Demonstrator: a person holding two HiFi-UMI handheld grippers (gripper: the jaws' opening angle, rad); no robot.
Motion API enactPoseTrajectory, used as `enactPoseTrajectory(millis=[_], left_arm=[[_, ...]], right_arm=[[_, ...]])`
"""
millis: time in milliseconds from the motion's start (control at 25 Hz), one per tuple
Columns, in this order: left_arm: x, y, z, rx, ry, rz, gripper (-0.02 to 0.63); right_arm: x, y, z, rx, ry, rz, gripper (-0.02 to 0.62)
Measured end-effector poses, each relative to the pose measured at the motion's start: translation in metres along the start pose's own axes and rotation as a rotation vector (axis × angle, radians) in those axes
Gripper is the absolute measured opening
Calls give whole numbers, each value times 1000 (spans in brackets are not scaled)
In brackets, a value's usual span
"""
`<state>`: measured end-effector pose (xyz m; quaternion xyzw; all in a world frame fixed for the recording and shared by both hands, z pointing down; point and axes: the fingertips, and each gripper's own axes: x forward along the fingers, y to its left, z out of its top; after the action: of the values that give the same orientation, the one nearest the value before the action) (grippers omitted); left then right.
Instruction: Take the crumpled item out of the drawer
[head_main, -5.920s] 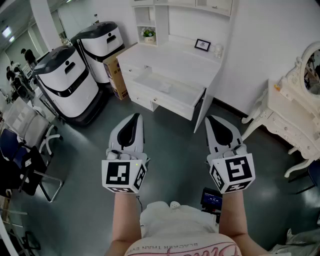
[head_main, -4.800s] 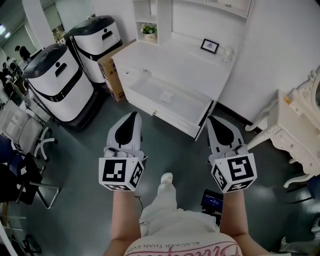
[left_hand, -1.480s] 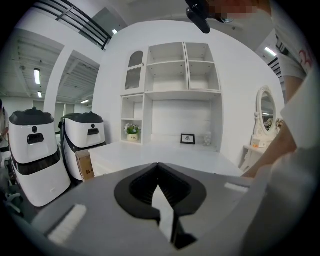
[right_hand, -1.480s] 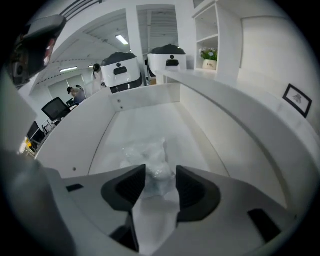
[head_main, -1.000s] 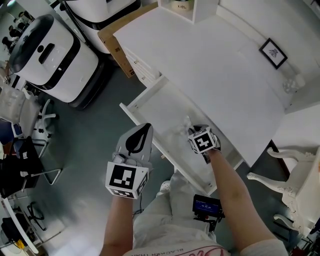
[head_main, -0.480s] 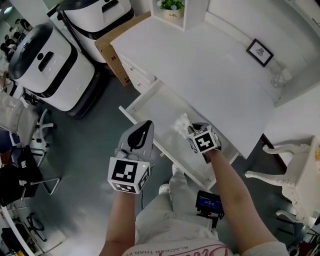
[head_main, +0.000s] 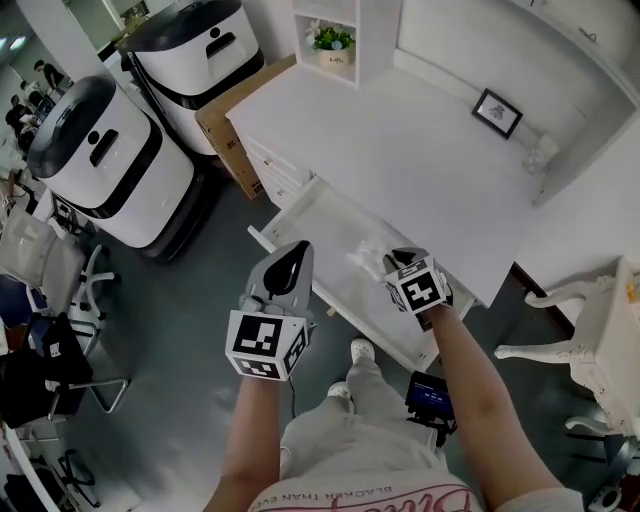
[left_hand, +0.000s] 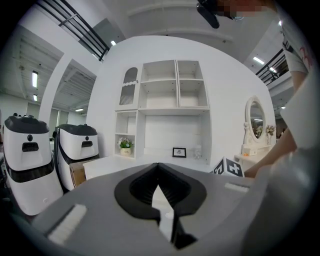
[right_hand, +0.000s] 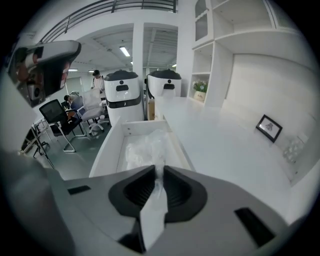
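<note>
The right gripper (head_main: 388, 261) is pinching the crumpled item (head_main: 363, 252) between narrowed jaws, not yet clear of the drawer (head_main: 312, 212), while the left gripper (head_main: 296, 252), at nine o'clock, is waiting shut, empty.

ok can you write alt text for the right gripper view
The right gripper, seen along its grey body and black jaws, pinches a crumpled clear plastic sheet over an open white drawer. To the right runs a white desk top with a small black picture frame; two white-and-black machines stand behind.
</note>
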<state>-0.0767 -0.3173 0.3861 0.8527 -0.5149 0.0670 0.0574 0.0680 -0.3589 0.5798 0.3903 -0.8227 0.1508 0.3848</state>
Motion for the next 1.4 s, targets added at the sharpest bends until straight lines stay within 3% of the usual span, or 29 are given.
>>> enactPoseTrajectory(millis=[800, 1400], left_arm=[[-41, -5, 59, 36, -139, -32, 6], [-62, -10, 99, 58, -236, -12, 6]], right_arm=[[-111, 11, 47, 24, -185, -139, 57], [-224, 17, 101, 21, -434, -251, 57]])
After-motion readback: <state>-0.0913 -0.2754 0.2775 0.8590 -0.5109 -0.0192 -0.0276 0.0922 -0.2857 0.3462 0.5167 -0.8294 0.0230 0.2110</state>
